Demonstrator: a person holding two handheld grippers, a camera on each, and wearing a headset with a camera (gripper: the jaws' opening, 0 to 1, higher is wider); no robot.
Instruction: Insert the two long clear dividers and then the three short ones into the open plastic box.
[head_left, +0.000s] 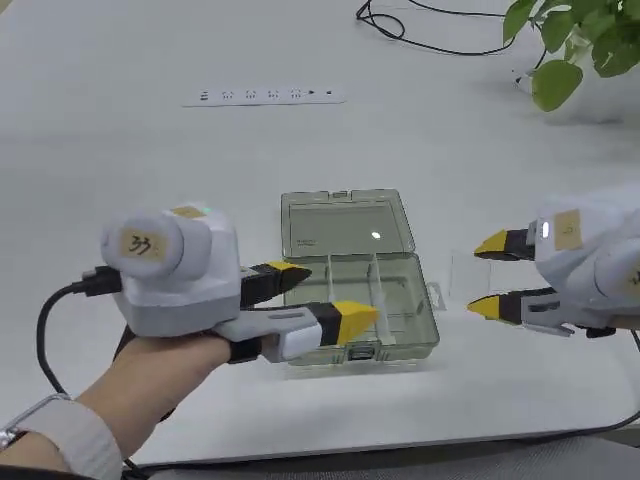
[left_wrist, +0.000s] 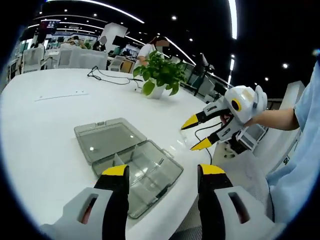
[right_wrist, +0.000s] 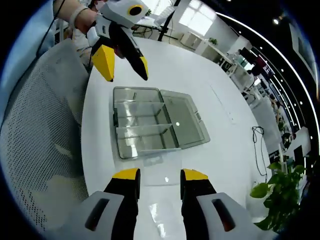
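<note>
Dividers (head_left: 375, 275) already stand in the open plastic box (head_left: 428, 335), near the front edge of the desk (head_left: 150, 160); a loose clear piece (right_wrist: 152, 161) lies just off its right side. The left hand-held gripper (head_left: 340, 292) and right hand-held gripper (head_left: 476, 275) both hang with jaws apart, empty. Best pinch that piece along one long edge, hold it upright, and steady the box.
</note>
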